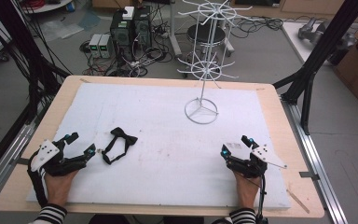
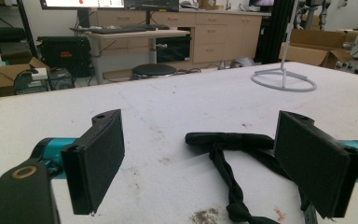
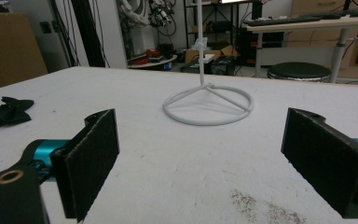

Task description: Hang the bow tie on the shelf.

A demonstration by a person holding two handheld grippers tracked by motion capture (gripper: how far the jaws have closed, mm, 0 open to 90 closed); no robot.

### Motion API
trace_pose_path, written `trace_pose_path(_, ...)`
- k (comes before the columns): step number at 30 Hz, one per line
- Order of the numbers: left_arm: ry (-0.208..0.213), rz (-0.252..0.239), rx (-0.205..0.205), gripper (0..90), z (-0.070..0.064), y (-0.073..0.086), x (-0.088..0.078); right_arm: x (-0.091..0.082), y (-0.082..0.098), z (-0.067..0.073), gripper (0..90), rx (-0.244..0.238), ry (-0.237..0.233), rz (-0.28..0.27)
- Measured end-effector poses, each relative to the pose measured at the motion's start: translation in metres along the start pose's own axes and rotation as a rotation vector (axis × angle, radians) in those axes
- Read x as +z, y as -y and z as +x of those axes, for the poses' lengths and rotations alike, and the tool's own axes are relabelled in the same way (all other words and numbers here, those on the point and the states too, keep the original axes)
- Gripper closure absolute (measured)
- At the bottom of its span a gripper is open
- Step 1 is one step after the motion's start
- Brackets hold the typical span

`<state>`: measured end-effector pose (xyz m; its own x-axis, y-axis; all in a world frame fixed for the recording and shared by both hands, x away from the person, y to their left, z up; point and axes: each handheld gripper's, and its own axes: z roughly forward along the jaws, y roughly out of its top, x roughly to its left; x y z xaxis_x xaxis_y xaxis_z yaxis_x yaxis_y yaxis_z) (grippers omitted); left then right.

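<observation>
One black bow tie (image 1: pixel 118 144) lies flat on the white pad of the worktop (image 1: pixel 168 140), at the left of the pad as the high view shows it, its strap trailing toward the person's side. Nothing grips it. In the left gripper view the bow tie (image 2: pixel 233 154) rests on the pad ahead of the claw and toward its right jaw, with part of the strap passing behind that jaw — whether the jaw touches the strap cannot be told.

Left claw (image 1: pixel 81 145): released, jaws standing wide apart with no item pressed between the pads. It sits just beside the bow tie, held low over the pad by the left hand (image 1: pixel 58 179).

Right claw (image 1: pixel 235 145): released, jaws wide apart, nothing between them. It rests near the right front of the pad, well apart from the bow tie, and faces the ring base of the white wire display stand (image 1: pixel 201 111). The stand rises upright at the back of the pad; its hooked arms carry nothing.

Status — judged from this layout: work is at its start. No grasp is made and the bow tie is not lifted. Remaining steps, as far as can be judged: close the left claw on the bow tie, carry it across the pad, and probably hang it on an arm of the stand.
</observation>
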<state>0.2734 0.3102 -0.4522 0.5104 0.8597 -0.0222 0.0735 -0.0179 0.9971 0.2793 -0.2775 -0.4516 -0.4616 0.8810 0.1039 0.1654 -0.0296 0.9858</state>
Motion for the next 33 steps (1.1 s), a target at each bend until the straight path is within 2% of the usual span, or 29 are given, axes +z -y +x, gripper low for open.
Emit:
trace_pose_path(20, -0.004, -0.01, -0.002, 16.7, -0.0001, 0.0002, -0.001, 0.0003, 0.0, 0.0009, 10.3, -0.016, 0.0, 0.0)
trace_pose_path(33, -0.054, 0.059, -0.006, 16.0, -0.0008, -0.0026, 0.0051, 0.0003, 0.0, 0.0011, 10.3, -0.02, -0.006, 0.004)
